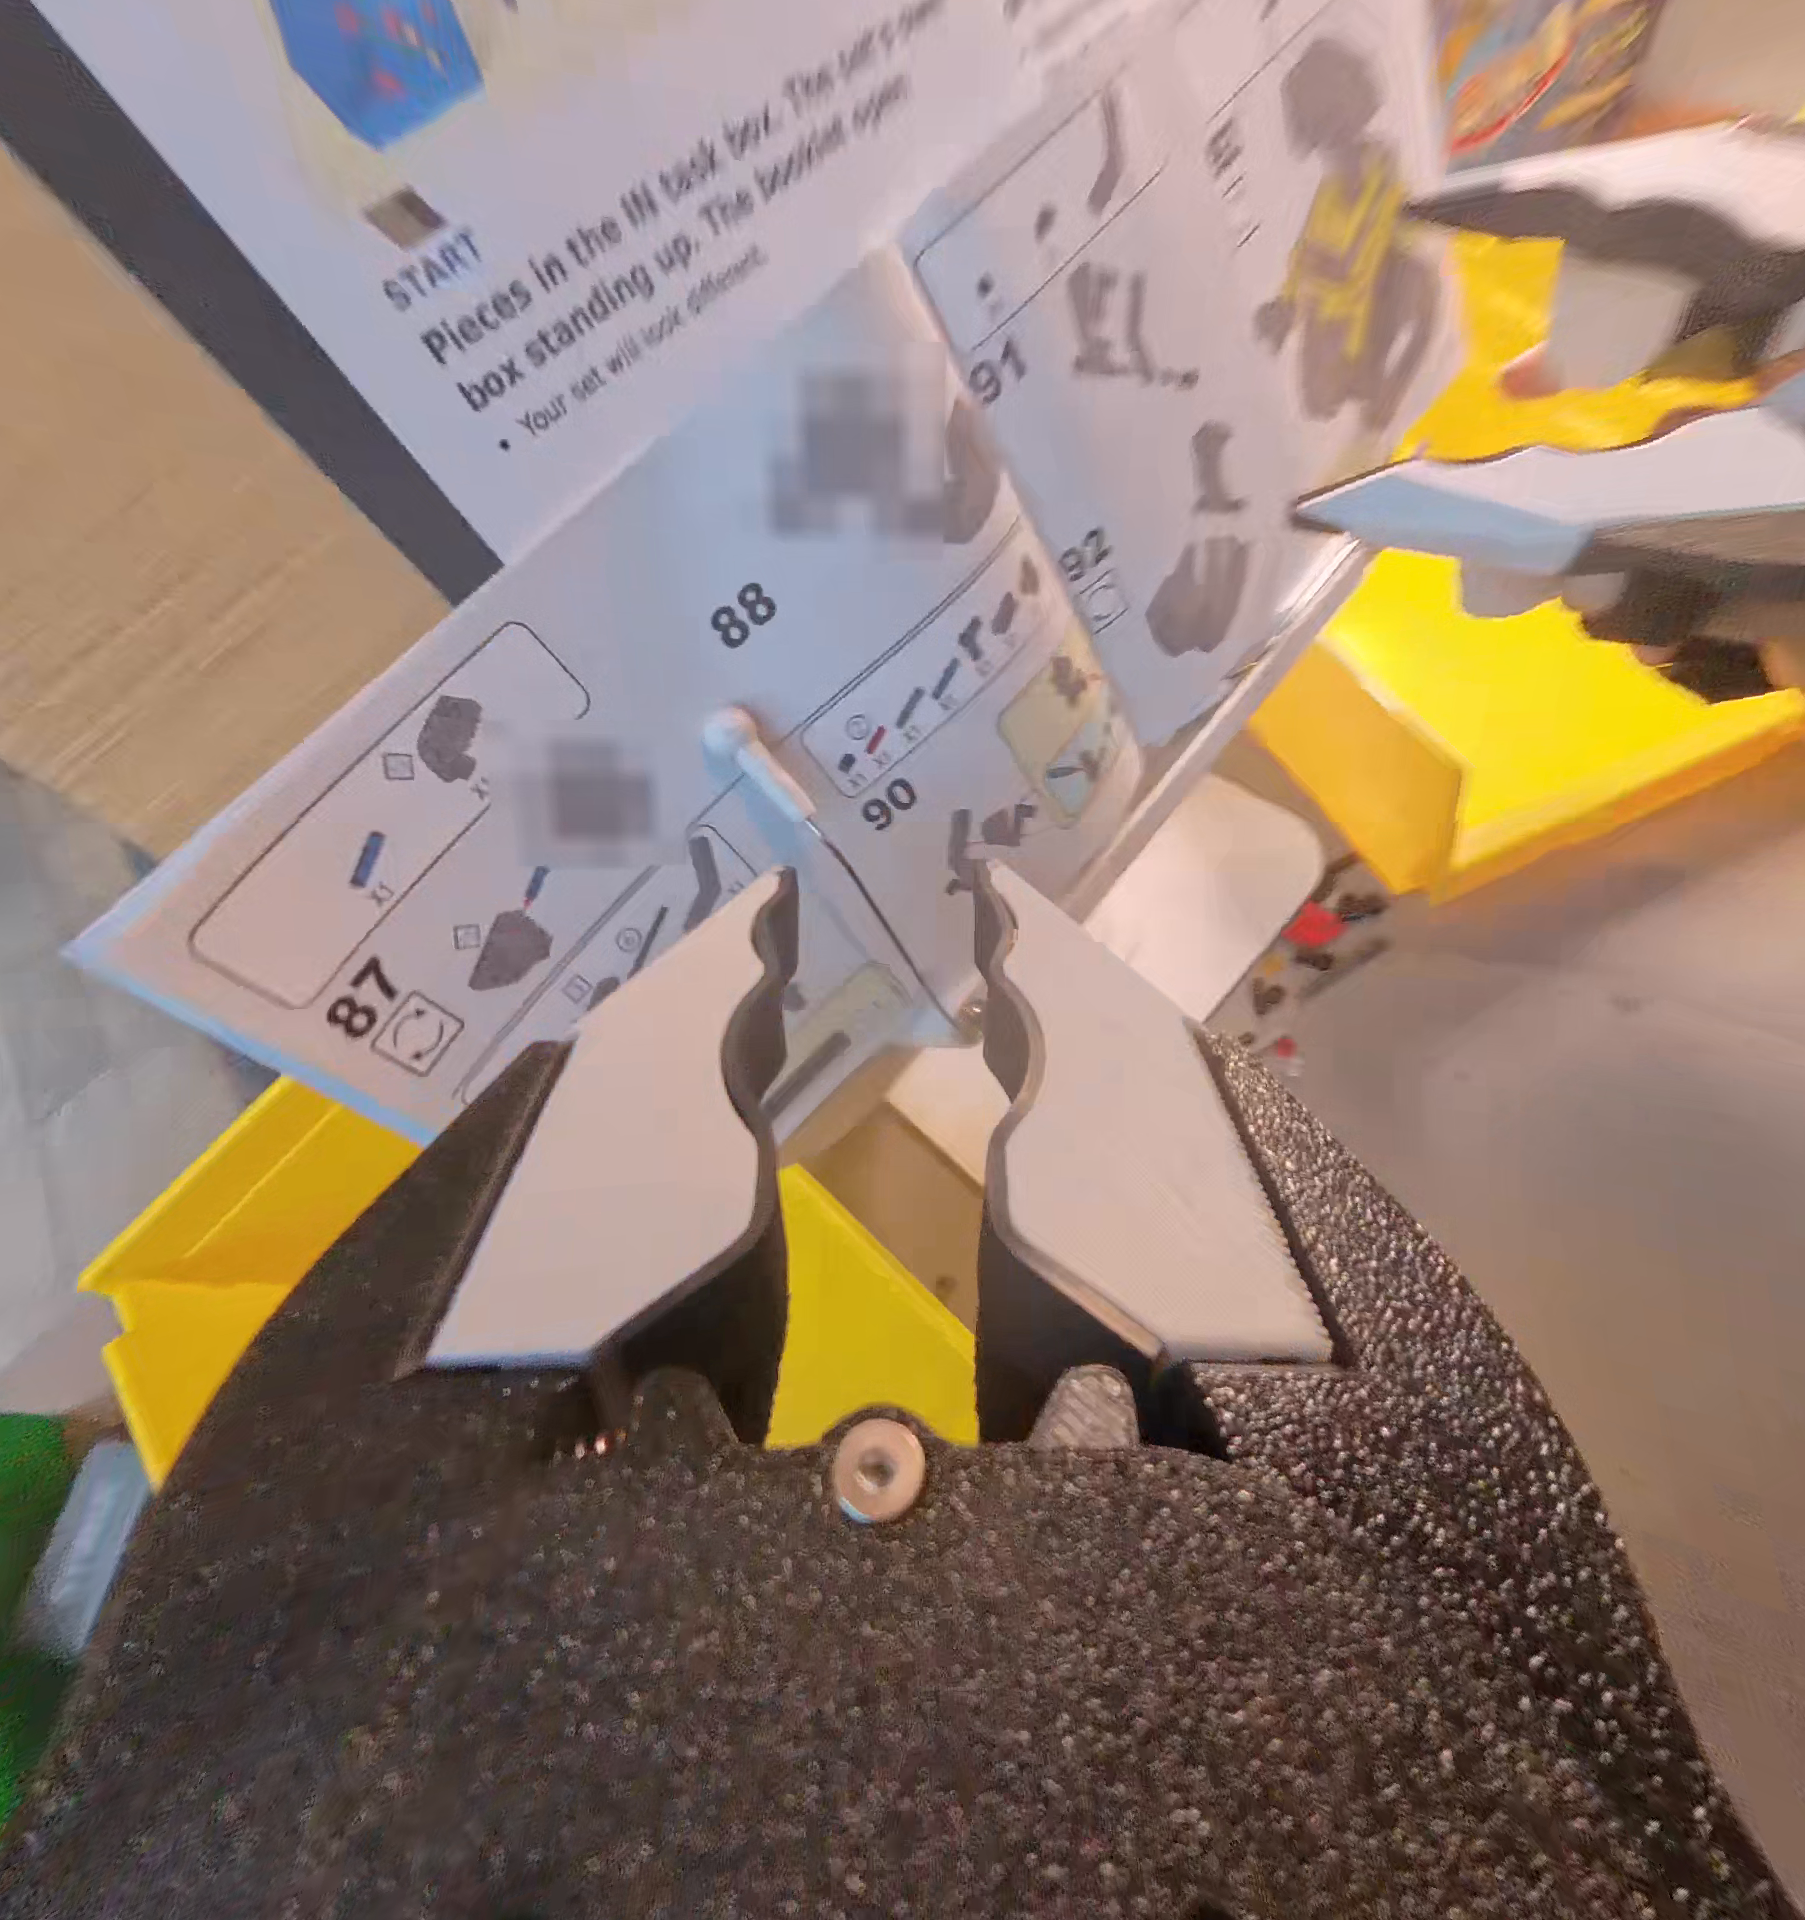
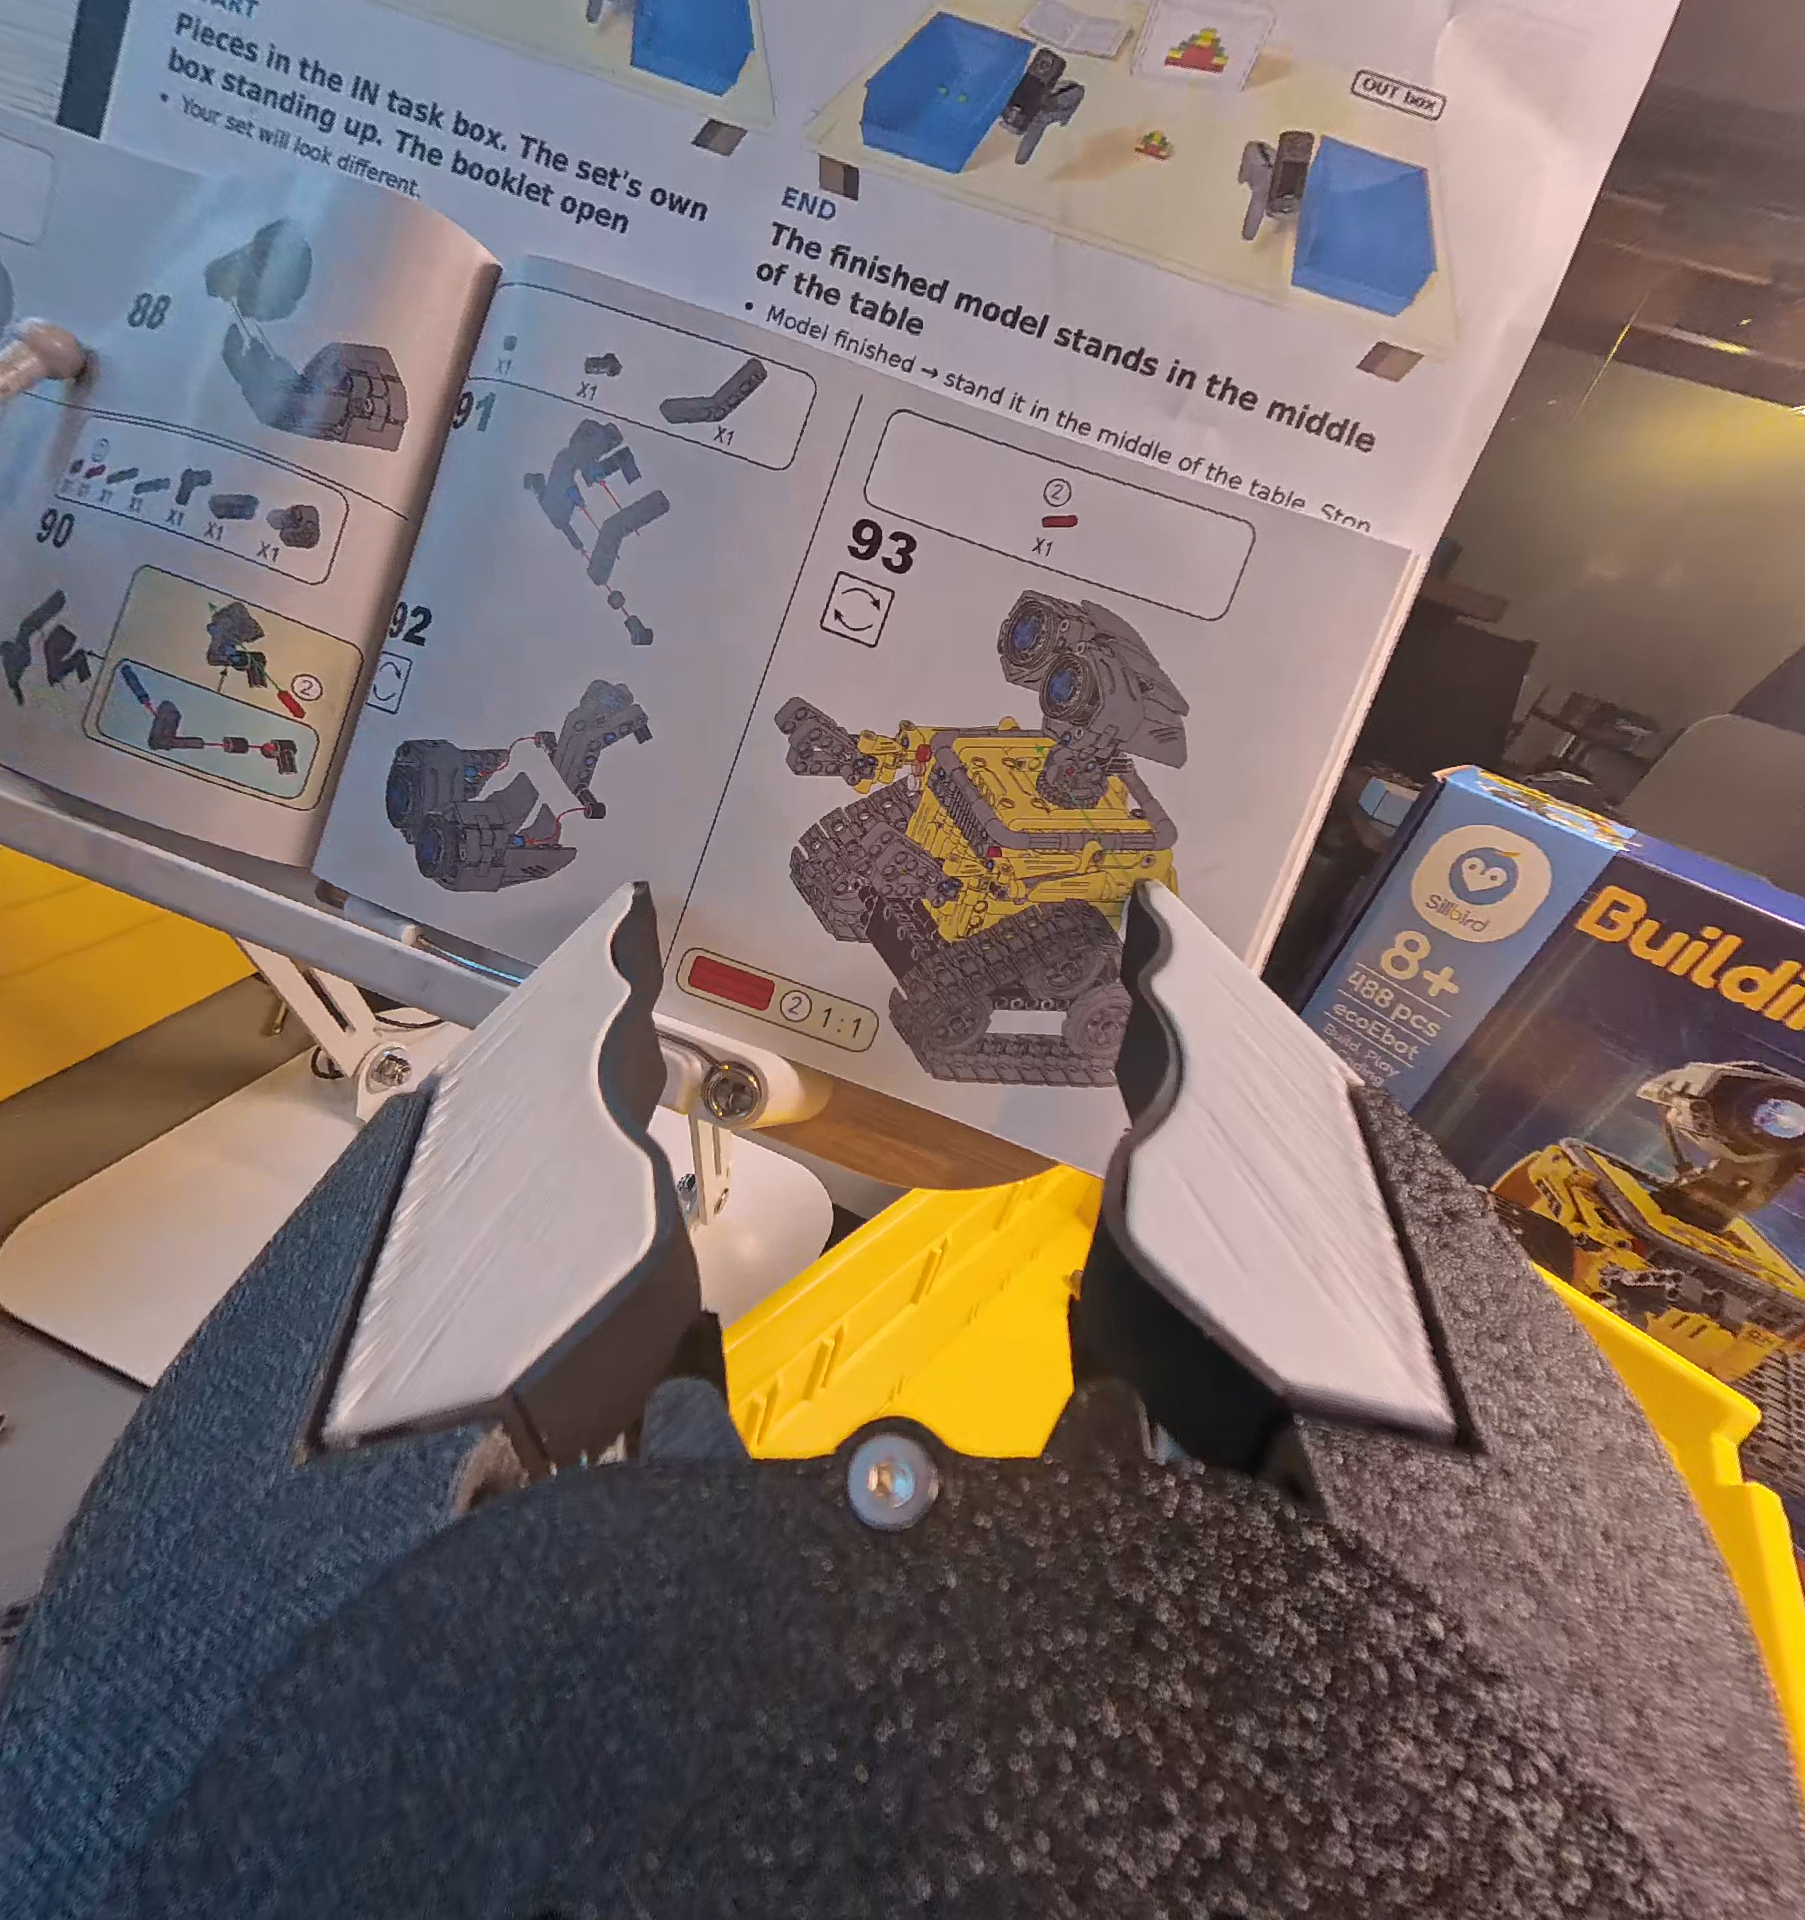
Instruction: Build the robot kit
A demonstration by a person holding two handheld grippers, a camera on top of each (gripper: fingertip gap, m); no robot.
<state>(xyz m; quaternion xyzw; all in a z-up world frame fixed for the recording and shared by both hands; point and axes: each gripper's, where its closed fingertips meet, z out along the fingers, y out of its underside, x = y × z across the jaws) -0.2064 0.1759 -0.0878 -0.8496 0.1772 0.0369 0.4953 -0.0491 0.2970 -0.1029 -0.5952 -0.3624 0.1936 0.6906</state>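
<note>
My left tool (image 1: 882,883) is spread, holding nothing, its two tips just in front of the lower edge of the open instruction booklet (image 1: 565,790). The booklet leans tilted on a white book stand (image 1: 1204,894), and a white page clip (image 1: 758,764) of the stand presses on the left-hand page just above my tips. Behind the booklet hangs a large printed sheet (image 1: 607,208) with pictures and writing. A yellow bin (image 1: 212,1278) sits below the booklet on the left, and another yellow bin (image 1: 1397,769) lies to the right of the stand. Small loose building pieces (image 1: 1313,935) lie on the grey counter (image 1: 1604,1143) beside the stand's base.

My right tool (image 2: 887,894) is also spread and empty, with its tips close in front of the booklet's (image 2: 981,727) right-hand page, where a yellow-and-grey tracked robot model is drawn. A yellow bin (image 2: 919,1299) lies just under that tool, and a blue building-set box (image 2: 1604,1039) stands to its right, behind the bin's rim. In the left wrist view the right tool (image 1: 1355,353) shows at the upper right, jaws parted, beside the booklet's right edge.
</note>
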